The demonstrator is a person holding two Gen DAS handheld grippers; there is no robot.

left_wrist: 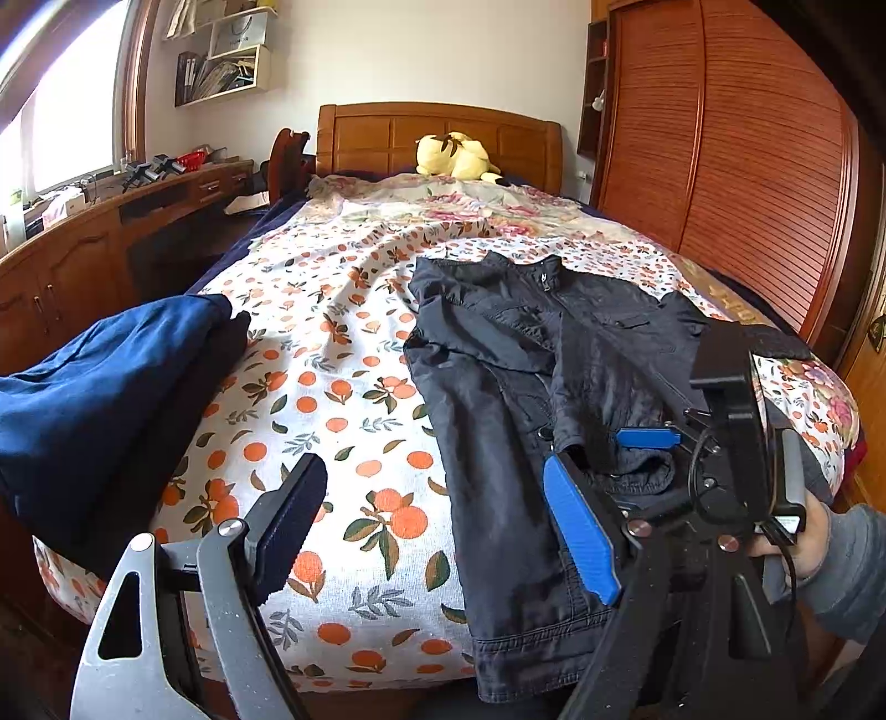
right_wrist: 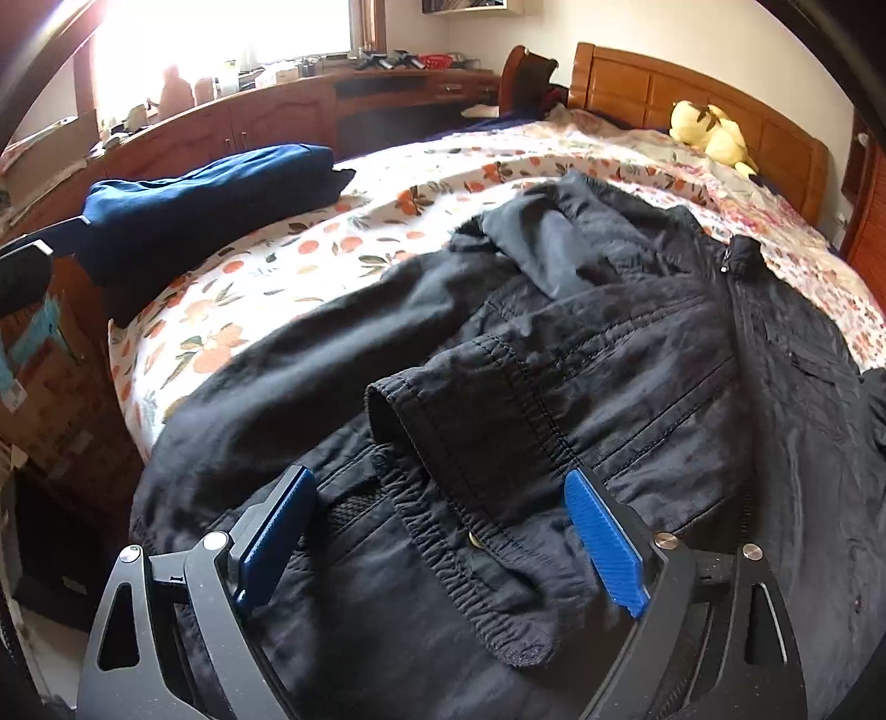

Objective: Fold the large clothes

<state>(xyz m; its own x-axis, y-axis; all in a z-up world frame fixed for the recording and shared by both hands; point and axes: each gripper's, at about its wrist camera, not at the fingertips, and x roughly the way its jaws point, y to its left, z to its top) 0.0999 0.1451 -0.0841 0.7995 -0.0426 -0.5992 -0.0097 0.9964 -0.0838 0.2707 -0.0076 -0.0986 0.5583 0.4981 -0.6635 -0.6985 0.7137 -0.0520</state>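
Your right hand-held gripper [right_wrist: 437,531] hangs wide open over the black jacket's [right_wrist: 554,343] cuff [right_wrist: 470,443], gripping nothing. Your left hand-held gripper [left_wrist: 443,520] gapes empty too. Pinch only one layer and the sleeve may slip loose.

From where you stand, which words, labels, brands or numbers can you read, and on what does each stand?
White bag on the shelf: grey print, too small to read.
Gold letters on the dark cloth at the bed's right edge: cut off, unreadable.
Jacket: no text visible.
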